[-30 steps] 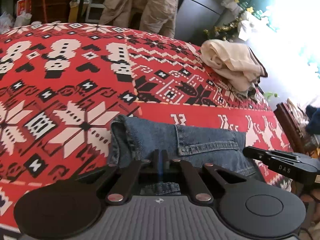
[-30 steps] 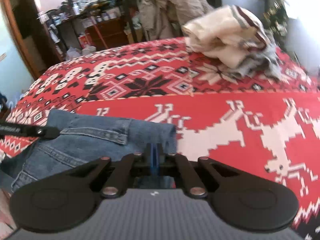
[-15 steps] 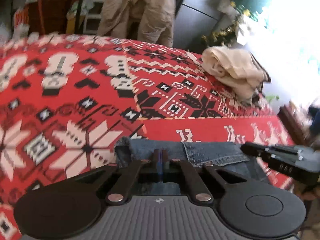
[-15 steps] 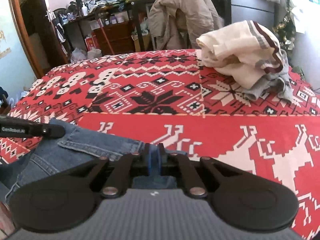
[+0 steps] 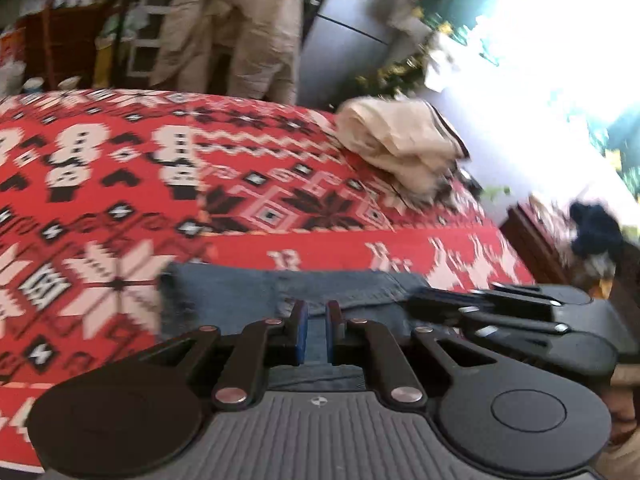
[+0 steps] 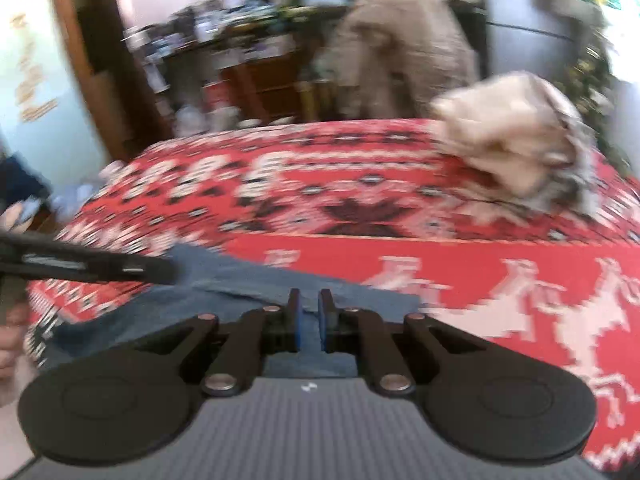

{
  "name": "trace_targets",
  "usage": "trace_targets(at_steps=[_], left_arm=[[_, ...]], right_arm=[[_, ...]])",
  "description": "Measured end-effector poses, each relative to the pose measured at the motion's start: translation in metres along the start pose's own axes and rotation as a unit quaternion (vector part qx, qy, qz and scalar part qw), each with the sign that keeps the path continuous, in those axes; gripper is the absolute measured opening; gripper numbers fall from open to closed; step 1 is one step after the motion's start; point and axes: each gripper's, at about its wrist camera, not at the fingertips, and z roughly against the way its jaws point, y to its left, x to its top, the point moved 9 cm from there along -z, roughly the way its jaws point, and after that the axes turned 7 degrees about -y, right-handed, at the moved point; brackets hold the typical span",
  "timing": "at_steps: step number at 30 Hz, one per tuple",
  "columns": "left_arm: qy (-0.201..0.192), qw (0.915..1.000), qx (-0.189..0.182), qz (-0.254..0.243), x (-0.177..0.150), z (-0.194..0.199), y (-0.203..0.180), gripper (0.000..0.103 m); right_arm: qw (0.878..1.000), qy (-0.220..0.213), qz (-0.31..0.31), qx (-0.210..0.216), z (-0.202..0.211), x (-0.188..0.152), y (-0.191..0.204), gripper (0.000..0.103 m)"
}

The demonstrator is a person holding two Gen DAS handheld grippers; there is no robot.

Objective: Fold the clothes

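Folded blue jeans (image 5: 240, 296) lie flat on the red patterned bedspread (image 5: 120, 184) near its front edge. My left gripper (image 5: 316, 308) hovers over the jeans' near edge, its blue pads a little apart with denim showing through the gap. The right gripper (image 6: 309, 298) stands the same way over the jeans (image 6: 224, 284), slightly open. Each gripper shows in the other's view: the right one (image 5: 480, 304) at the jeans' right end, the left one (image 6: 120, 268) at their left end. Both views are motion-blurred.
A loose pile of cream clothes (image 5: 400, 148) sits at the bed's far right corner (image 6: 512, 144). A beige jacket (image 5: 232, 32) hangs over a chair behind the bed. Wooden furniture (image 5: 532, 240) stands to the right of the bed.
Both grippers were shut on the jeans' edge and drew it toward the bed's front. Now their pads have parted and the jeans lie flatter and lower in view.
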Motion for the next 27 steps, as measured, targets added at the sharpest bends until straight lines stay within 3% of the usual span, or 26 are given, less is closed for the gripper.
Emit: trace_targets(at_steps=[2, 6, 10, 19, 20, 25, 27], left_arm=[[0.012, 0.9999, 0.006, -0.01, -0.008, -0.01, -0.006, 0.007], [0.029, 0.9987, 0.04, -0.01, -0.024, -0.015, 0.004, 0.003], [0.031, 0.9983, 0.048, -0.005, -0.026, -0.005, 0.009, 0.003], [0.038, 0.997, 0.067, -0.012, -0.034, 0.023, 0.015, 0.002], [0.036, 0.9974, 0.061, -0.015, -0.035, 0.025, 0.011, 0.002], [0.02, 0.9994, 0.015, -0.023, -0.038, 0.034, -0.011, 0.006], [0.022, 0.9986, 0.022, -0.043, -0.043, 0.027, -0.017, 0.006]], right_arm=[[1.0, 0.011, 0.024, -0.001, -0.01, -0.007, 0.018, 0.009], [0.999, 0.036, 0.02, -0.023, -0.024, -0.029, 0.016, 0.007], [0.998, 0.039, 0.01, -0.039, -0.013, -0.034, -0.001, 0.0], [0.996, 0.049, 0.016, -0.079, 0.017, -0.043, -0.03, 0.0], [0.996, 0.048, 0.003, -0.078, 0.023, -0.042, -0.035, 0.009], [0.999, 0.021, -0.003, -0.028, 0.046, -0.032, -0.018, 0.012], [1.0, 0.018, 0.011, 0.0, 0.043, -0.03, 0.002, 0.012]])
